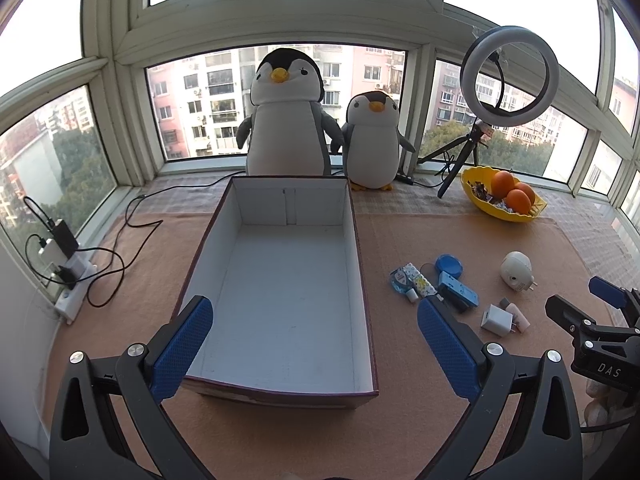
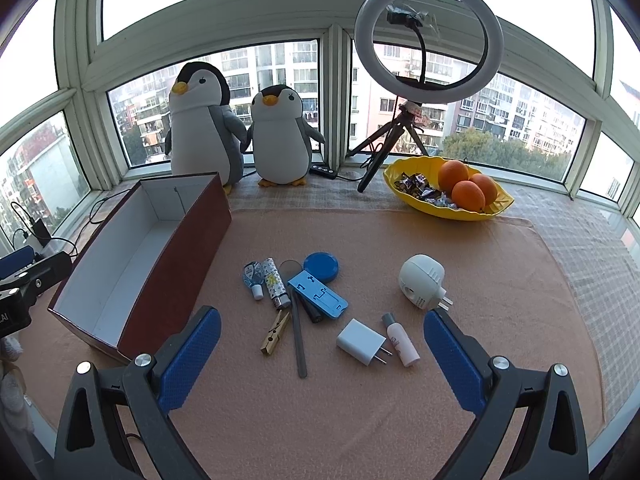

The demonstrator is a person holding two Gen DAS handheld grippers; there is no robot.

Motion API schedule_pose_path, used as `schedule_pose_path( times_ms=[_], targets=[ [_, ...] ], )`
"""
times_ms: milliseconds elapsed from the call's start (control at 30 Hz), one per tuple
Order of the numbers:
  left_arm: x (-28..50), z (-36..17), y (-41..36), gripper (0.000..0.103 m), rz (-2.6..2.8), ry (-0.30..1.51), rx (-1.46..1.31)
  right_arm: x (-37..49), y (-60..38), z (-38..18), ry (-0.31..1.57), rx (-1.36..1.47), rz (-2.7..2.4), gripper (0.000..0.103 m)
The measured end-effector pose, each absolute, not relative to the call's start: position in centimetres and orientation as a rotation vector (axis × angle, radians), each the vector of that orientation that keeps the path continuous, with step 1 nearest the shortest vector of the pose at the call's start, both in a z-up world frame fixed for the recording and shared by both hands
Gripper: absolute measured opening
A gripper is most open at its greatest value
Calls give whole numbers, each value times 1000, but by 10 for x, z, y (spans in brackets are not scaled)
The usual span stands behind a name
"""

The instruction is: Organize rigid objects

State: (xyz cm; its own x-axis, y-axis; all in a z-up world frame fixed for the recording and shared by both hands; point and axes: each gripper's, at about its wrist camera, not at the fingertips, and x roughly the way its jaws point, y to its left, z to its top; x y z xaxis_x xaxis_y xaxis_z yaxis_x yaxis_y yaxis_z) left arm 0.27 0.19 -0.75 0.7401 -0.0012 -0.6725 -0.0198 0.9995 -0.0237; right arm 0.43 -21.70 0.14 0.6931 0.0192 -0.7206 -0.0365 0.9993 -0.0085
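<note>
An empty open box [image 1: 280,280], white inside and dark red outside, lies on the mat; it also shows in the right wrist view [image 2: 168,248]. My left gripper [image 1: 316,320] is open and empty over the box's near end. Right of the box lie small items: a white charger [image 2: 360,341], a pink-white tube [image 2: 402,342], a white round plug device [image 2: 422,278], a blue phone stand [image 2: 320,292], a blue round lid [image 2: 321,267], a wooden clothespin [image 2: 276,332], a grey file [image 2: 299,340], a patterned lighter [image 2: 274,280]. My right gripper [image 2: 322,350] is open and empty, just short of them.
Two plush penguins [image 2: 240,128] stand at the window behind the box. A ring light on a tripod [image 2: 428,40] and a yellow bowl [image 2: 492,206] with oranges sit at the back right. A power strip with cables [image 1: 68,276] lies at the left.
</note>
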Motion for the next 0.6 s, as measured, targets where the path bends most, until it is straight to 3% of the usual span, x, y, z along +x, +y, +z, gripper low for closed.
schedule_pose_path(
  times_ms=[600],
  targets=[
    [7, -28, 64, 102, 170, 782, -56, 8, -233, -5, 843, 9, 9, 100]
  ],
)
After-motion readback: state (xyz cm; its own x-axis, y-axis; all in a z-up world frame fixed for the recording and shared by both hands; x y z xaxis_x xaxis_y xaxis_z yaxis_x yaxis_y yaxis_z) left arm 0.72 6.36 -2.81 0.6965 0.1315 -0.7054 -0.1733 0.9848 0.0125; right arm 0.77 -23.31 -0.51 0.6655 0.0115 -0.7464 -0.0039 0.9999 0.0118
